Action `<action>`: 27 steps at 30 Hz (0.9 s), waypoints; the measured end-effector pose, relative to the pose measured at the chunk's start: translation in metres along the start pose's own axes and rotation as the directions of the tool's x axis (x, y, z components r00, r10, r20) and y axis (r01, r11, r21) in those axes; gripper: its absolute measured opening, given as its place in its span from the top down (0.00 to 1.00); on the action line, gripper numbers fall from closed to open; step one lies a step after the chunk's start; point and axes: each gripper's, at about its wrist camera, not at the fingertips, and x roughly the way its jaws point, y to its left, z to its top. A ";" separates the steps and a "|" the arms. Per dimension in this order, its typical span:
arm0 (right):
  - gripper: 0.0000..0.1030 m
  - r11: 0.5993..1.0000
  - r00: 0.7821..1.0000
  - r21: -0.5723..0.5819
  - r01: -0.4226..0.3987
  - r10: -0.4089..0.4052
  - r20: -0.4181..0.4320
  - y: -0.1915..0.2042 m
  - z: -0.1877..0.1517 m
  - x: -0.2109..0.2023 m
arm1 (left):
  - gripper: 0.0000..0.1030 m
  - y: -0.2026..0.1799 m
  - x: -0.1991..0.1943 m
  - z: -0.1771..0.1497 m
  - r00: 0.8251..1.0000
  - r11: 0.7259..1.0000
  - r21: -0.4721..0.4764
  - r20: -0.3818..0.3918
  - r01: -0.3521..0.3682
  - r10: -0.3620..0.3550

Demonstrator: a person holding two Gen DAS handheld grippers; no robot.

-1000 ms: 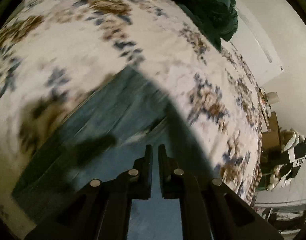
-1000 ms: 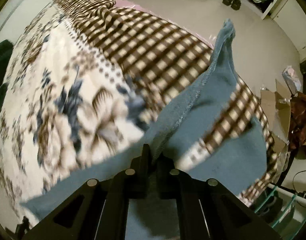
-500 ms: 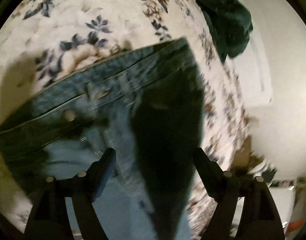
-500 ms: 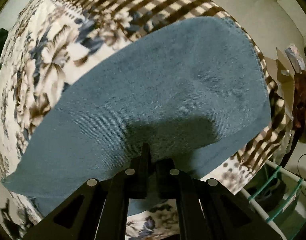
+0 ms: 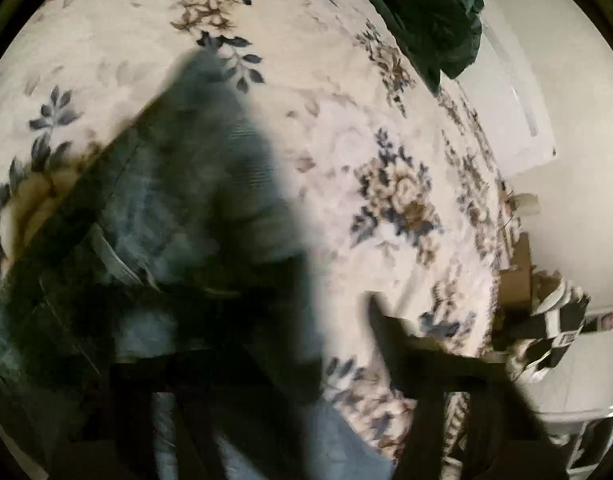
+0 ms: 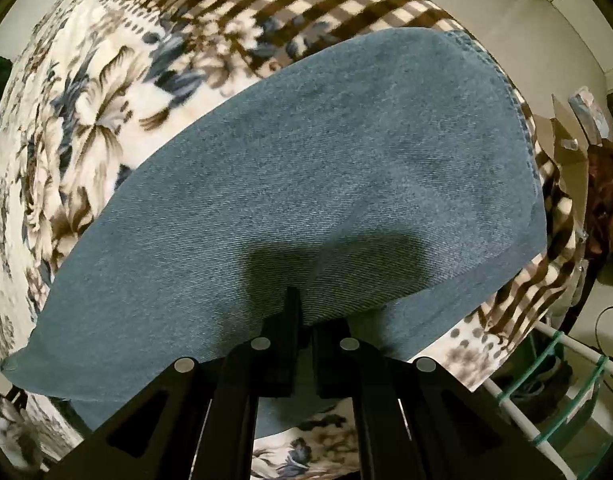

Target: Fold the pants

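The right gripper (image 6: 304, 320) clenches a fold of the twilled denim jeans (image 6: 306, 184); the left gripper (image 5: 306, 340), blurred, stands released, jaws just closing, over them on the fleecy floral blanket (image 5: 346, 128).

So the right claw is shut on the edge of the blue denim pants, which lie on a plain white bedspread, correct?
Not quite. The right claw is shut on the edge of the blue denim pants, but the bedspread is not plain white: it is cream with blue and brown flowers and a brown check band, as the right wrist view shows.
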 end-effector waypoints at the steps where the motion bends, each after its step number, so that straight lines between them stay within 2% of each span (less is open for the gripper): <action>1: 0.95 1.000 1.000 0.001 -0.006 0.006 0.001 -0.001 0.001 -0.001 | 0.87 0.005 -0.002 -0.002 1.000 1.000 0.004 0.002 0.022 -0.022; 4: 0.95 0.999 0.999 0.001 -0.035 0.035 0.015 -0.005 0.002 -0.009 | 0.90 0.025 -0.031 -0.014 0.996 0.997 0.013 0.042 0.076 -0.076; 7: 0.95 0.999 0.998 -0.013 -0.053 0.054 0.046 -0.007 0.001 -0.021 | 0.90 0.052 -0.069 -0.034 0.992 0.994 -0.023 0.062 0.108 -0.106; 11: 0.95 0.997 0.994 -0.017 -0.069 0.070 0.089 -0.021 0.002 -0.042 | 0.95 0.099 -0.138 -0.075 0.991 0.996 -0.046 0.116 0.075 -0.070; 13: 0.95 0.998 0.994 -0.014 -0.067 0.068 0.081 -0.033 -0.004 -0.044 | 0.95 0.125 -0.154 -0.099 0.995 0.997 -0.063 0.097 0.043 -0.037; 17: 0.95 0.999 0.999 -0.004 -0.033 0.033 0.032 -0.061 -0.016 -0.027 | 0.95 0.176 -0.149 -0.133 0.997 0.987 -0.152 0.057 -0.043 0.052; 20: 0.95 0.998 0.998 0.028 -0.056 0.057 -0.023 -0.076 -0.018 -0.005 | 0.93 0.195 -0.143 -0.143 0.996 0.981 -0.192 0.091 0.020 -0.002; 22: 0.95 0.997 0.997 0.023 -0.072 0.073 -0.037 -0.079 -0.015 0.004 | 0.77 0.200 -0.134 -0.140 0.995 0.976 -0.213 0.101 0.043 -0.022; 24: 0.87 0.995 0.994 0.027 -0.097 0.099 -0.047 -0.081 -0.010 0.013 | 0.34 0.205 -0.130 -0.137 0.993 0.976 -0.212 0.114 0.040 -0.016; 26: 0.80 0.993 0.990 0.041 -0.113 0.116 -0.075 -0.085 -0.005 0.023 | 0.33 0.212 -0.121 -0.129 0.992 0.972 -0.231 0.122 0.044 -0.016; 27: 0.73 0.991 0.989 0.053 -0.122 0.126 -0.082 -0.087 -0.005 0.026 | 0.33 0.215 -0.114 -0.124 0.994 0.969 -0.248 0.105 0.011 0.016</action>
